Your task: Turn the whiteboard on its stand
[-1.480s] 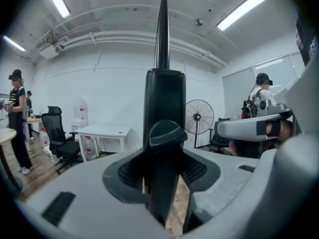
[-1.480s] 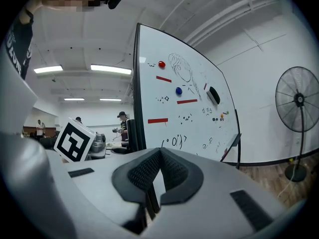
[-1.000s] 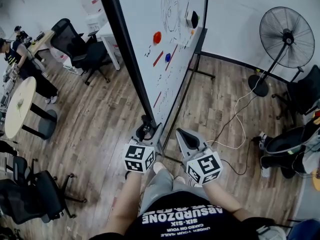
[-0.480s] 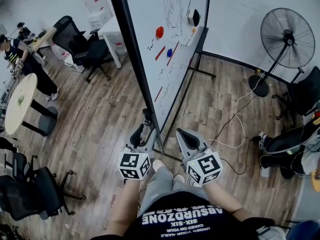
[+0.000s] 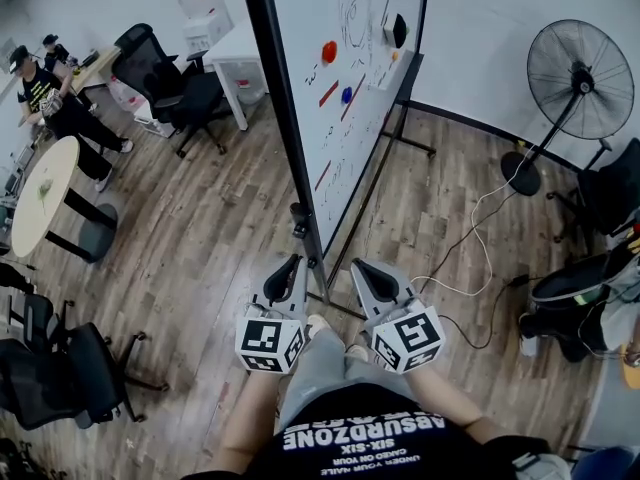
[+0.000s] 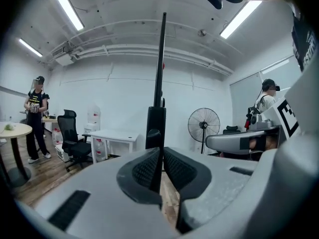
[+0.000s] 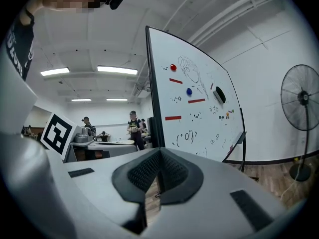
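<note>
Left tool (image 5: 291, 264): jaws just been closing, now all but together, nothing between them; held just short of board's near edge.
Whiteboard (image 5: 362, 78): upright on stand (image 5: 369, 188), black near edge towards person, between both tools, marked side turned right.
Right tool (image 5: 362, 268): jaws together, empty, just right of that edge.
Fan (image 5: 578, 66): far right, well apart.

Floor (image 5: 200, 238) wood planks | walls (image 5: 480, 28) white | fan (image 5: 578, 66) right of fingers (image 5: 372, 280) | office chairs (image 5: 165, 78), round table (image 5: 40, 193) left | strip lights (image 6: 67, 6) overhead
</note>
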Available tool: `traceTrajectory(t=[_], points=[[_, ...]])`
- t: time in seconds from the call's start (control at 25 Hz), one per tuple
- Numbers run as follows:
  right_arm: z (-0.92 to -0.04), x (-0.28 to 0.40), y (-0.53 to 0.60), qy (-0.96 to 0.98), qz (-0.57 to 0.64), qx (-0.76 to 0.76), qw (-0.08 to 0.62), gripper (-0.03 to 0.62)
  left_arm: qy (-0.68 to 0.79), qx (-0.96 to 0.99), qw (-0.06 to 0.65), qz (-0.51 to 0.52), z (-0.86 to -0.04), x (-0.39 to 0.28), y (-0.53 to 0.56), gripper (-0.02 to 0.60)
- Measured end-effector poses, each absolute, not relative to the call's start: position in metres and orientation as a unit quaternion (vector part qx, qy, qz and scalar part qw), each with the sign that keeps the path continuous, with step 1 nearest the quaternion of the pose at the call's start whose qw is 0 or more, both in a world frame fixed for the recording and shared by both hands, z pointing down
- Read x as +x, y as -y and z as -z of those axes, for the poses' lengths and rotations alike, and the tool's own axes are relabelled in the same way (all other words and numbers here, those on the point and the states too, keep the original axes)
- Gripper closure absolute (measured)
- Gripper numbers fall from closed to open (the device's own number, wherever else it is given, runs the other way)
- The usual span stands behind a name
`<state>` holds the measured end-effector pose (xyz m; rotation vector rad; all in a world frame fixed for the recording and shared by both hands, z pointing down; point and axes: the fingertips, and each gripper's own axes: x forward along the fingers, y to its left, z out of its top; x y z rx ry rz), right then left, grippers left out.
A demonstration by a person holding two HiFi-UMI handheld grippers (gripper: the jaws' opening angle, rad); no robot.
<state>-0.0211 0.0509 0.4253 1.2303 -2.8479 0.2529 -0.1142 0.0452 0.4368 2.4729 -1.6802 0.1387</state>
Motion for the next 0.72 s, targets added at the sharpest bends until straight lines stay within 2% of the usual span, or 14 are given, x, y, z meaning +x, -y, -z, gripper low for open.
traceTrajectory(t=[0.12,0.72], points=[[-0.427,-0.020,-0.054,0.917,-0.080,0.390,0.020,0.595,0.555,0.827,0.075,-0.051,-0.436,-0.107,-0.049,0.572],[-0.427,-0.033,-0.072,0.928,-0.073,0.364,0.026,0.595,0.538,0.837,0.092,-0.046,-0.441,-0.091,-0.059,0.575]])
